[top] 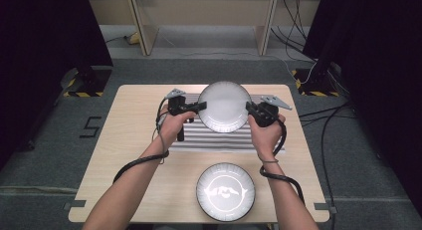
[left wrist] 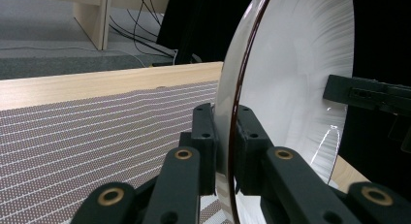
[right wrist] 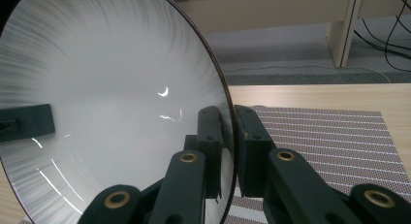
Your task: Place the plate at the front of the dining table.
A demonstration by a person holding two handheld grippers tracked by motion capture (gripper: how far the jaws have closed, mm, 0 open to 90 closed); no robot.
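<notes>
On the table (top: pixel 139 190), a striped mat (top: pixel 219 138) lies toward twelve o'clock of centre. A plate (top: pixel 224 106) is held above the mat's far half, tilted up on edge. The left gripper (top: pixel 199 106) clamps its rim at nine o'clock, the right gripper (top: pixel 250 109) clamps the rim at three o'clock, and each rim sits between that gripper's jaws. A second plate (top: pixel 225 191) lies flat on the table at six o'clock, just clear of the mat's near edge. Beyond the table, at twelve o'clock, stands a desk (top: pixel 149 36) on the floor.

A light wooden table (top: pixel 134 155) stands on grey carpet floor (top: pixel 45 155); black curtains (top: pixel 45 26) hang both sides, black cables (top: pixel 328 120) trail right.
</notes>
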